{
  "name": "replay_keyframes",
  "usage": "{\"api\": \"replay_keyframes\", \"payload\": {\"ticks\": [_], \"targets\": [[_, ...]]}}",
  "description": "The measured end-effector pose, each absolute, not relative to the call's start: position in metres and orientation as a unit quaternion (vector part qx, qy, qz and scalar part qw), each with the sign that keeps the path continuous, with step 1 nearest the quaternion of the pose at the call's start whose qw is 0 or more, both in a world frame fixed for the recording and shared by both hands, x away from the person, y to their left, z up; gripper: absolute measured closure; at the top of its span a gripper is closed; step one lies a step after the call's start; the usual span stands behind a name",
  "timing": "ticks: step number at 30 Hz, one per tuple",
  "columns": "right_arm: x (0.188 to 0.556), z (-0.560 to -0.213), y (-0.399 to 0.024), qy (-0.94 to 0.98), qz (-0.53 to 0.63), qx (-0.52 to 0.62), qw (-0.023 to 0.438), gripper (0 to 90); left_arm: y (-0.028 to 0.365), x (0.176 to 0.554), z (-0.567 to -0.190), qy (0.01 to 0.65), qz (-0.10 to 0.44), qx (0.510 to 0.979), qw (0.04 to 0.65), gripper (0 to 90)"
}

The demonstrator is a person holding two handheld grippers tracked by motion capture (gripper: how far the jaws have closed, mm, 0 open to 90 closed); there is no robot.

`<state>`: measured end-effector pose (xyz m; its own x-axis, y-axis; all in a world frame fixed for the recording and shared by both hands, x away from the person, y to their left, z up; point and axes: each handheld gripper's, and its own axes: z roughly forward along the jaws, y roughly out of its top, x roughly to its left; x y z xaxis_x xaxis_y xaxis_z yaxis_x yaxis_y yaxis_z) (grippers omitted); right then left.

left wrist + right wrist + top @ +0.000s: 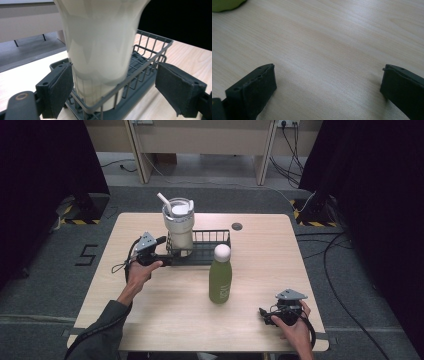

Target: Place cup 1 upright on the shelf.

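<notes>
Cream tumbler [178,225] with a lid and a white straw stands upright in the left end of a dark wire basket [210,245], which sits toward the far middle of the desk [165,305]. At the basket's left end the left tool [161,251] is spread wide, its pads either side of the tumbler's narrow base; in the left gripper view one pad lies just beside the cup wall [100,50] and the other stands clear of the basket wires [150,53]. Green bottle [220,276] with a white cap stands upright just in front of the basket. Near the right front edge, the right tool [265,315] rests released over bare wood, well apart from the bottle.
</notes>
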<state>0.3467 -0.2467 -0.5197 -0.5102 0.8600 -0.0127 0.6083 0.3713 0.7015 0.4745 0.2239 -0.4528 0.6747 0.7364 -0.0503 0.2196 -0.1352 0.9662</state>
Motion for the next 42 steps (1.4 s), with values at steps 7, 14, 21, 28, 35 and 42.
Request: {"api": "replay_keyframes", "payload": {"ticks": [7,14,21,28,35,42], "targets": [[0.347,-0.52,-0.247,0.805,0.327,0.456,0.193,0.3,0.23,0.456,-0.452,0.337,0.215,0.718,0.57,14.6],[0.347,-0.52,-0.246,0.806,0.327,0.455,0.193,0.3,0.237,0.441,-0.451,0.333,0.21,0.718,0.573,14.7],[0.346,-0.52,-0.246,0.804,0.327,0.458,0.191,0.3,0.247,0.426,-0.453,0.336,0.209,0.72,0.57,14.7],[0.347,-0.52,-0.245,0.804,0.327,0.458,0.191,0.4,0.249,0.414,-0.456,0.335,0.199,0.721,0.574,14.7],[0.347,-0.52,-0.245,0.805,0.327,0.456,0.192,0.3,0.25,0.404,-0.461,0.333,0.191,0.723,0.574,14.6],[0.347,-0.52,-0.245,0.805,0.327,0.455,0.192,0.3,0.252,0.396,-0.465,0.332,0.188,0.727,0.571,14.7]]}}
